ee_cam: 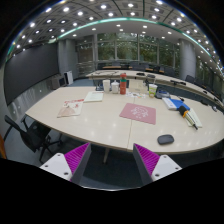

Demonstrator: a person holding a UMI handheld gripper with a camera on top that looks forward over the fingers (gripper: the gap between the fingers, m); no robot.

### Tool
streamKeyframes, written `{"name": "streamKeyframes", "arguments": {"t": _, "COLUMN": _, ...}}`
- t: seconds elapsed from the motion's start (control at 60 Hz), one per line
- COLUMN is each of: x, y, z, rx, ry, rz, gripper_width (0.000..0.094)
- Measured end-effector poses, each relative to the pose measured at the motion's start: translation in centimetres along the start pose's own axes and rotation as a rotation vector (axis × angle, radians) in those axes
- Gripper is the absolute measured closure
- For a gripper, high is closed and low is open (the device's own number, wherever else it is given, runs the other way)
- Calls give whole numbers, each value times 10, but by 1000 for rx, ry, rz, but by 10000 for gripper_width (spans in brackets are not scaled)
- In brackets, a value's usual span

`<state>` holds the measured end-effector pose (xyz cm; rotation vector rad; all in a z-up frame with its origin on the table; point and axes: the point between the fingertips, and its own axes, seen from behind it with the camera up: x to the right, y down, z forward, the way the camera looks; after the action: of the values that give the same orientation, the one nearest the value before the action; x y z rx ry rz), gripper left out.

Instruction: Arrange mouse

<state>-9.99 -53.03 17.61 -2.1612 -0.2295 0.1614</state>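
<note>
- Tongs (111, 160): two white fingers with magenta ribbed pads (76, 157) on their inner faces, standing wide apart and holding nothing; only bare tabletop and the near table edge show between them.
- Table (100, 125): a large, pale beige table with a rounded near edge, spreading beyond the fingertips.
- Mouse (165, 140): a small, dark, oval computer mouse lying on the table just beyond the right-hand finger's tip and slightly outward of it, near the table's front edge; it touches neither finger.
- Pink mat (138, 113): a flat, pinkish-red rectangular mat lying on the table, farther in than the mouse and apart from it.
- Paper sheets (71, 108): a printed sheet or booklet with reddish pictures lying flat toward the left of the table, and a second pale sheet (94, 96) farther back.
- Bottles and containers (120, 87): a cluster of small upright items, some red or orange, near the far middle of the table; too small to identify singly.
- Blue object (177, 102): a blue and white flat item with other light things beside it on the right part of the table.
- Chair (22, 133): a dark office chair at the table's left side.
- Room: further desks and large windows (125, 47) behind, with rows of ceiling lights above.
</note>
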Motion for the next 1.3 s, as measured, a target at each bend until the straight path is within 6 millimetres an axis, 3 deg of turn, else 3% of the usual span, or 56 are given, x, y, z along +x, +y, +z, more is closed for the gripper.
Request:
{"name": "streamKeyframes", "arguments": {"t": 0.2, "x": 109, "y": 58, "z": 44, "rx": -50, "ry": 140, "rz": 70, "gripper_width": 81}}
{"name": "streamKeyframes", "arguments": {"t": 0.383, "x": 196, "y": 73, "z": 108, "rx": -47, "ry": 227, "rz": 102, "gripper_width": 83}}
{"name": "streamKeyframes", "arguments": {"t": 0.533, "x": 246, "y": 85, "z": 162, "rx": -79, "ry": 270, "rz": 177, "gripper_width": 79}}
{"name": "streamKeyframes", "arguments": {"t": 0.65, "x": 266, "y": 86, "z": 189, "rx": -92, "ry": 269, "rz": 263, "gripper_width": 79}}
{"name": "streamKeyframes", "arguments": {"t": 0.95, "x": 299, "y": 51, "z": 236, "rx": -71, "ry": 293, "rz": 337, "gripper_width": 95}}
{"name": "streamKeyframes", "arguments": {"t": 1.05, "x": 310, "y": 44, "z": 250, "rx": -79, "ry": 329, "rz": 314, "gripper_width": 201}}
{"name": "streamKeyframes", "arguments": {"t": 1.183, "x": 328, "y": 42, "z": 259, "rx": -89, "ry": 410, "rz": 281, "gripper_width": 463}}
{"name": "streamKeyframes", "arguments": {"t": 1.3, "x": 329, "y": 41, "z": 259, "rx": -89, "ry": 417, "rz": 265, "gripper_width": 502}}
